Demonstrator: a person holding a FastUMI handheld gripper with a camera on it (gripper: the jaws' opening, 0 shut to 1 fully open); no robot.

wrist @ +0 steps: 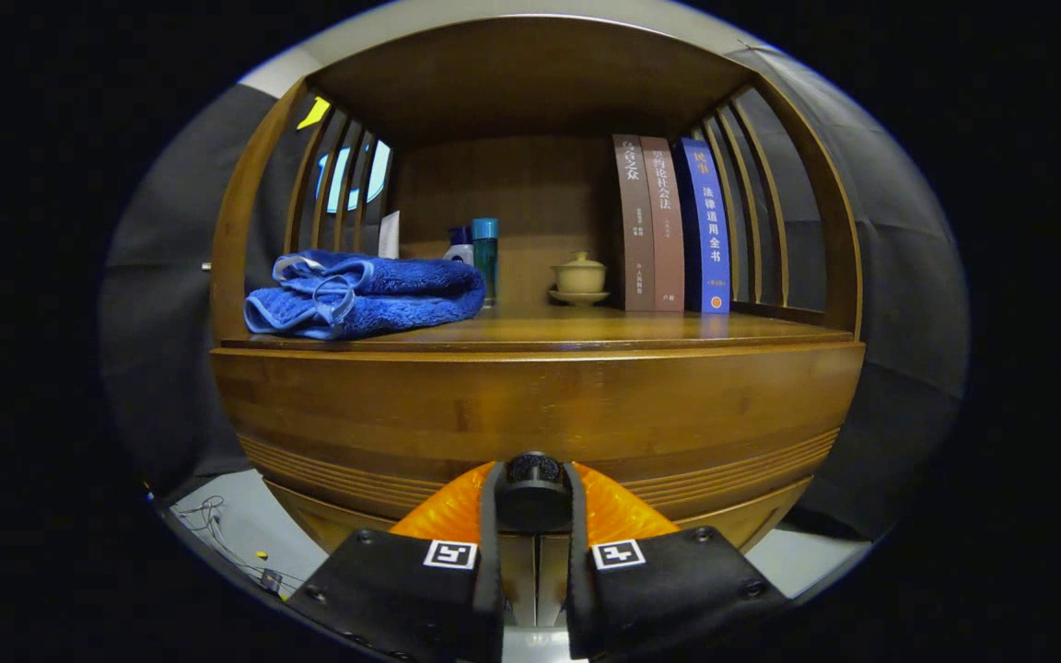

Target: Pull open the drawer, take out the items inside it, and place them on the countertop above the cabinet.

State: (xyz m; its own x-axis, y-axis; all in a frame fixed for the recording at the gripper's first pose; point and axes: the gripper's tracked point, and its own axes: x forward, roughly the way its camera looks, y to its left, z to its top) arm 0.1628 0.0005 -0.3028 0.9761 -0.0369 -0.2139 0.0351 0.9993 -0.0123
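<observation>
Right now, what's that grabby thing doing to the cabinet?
A person is holding the tool up to a wooden cabinet, and its two fingers are closed on the round dark knob of the drawer. The drawer looks shut, so nothing has come out yet. On the countertop above sit a folded blue towel, two bottles, a lidded cup on a saucer, and three books standing upright.

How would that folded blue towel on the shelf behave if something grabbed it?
The blue towel looks thick and plush, so probably floppy and light. Lifted by one edge, its loose folds would likely unfold and sag. It seems unlikely to roll or break.
</observation>
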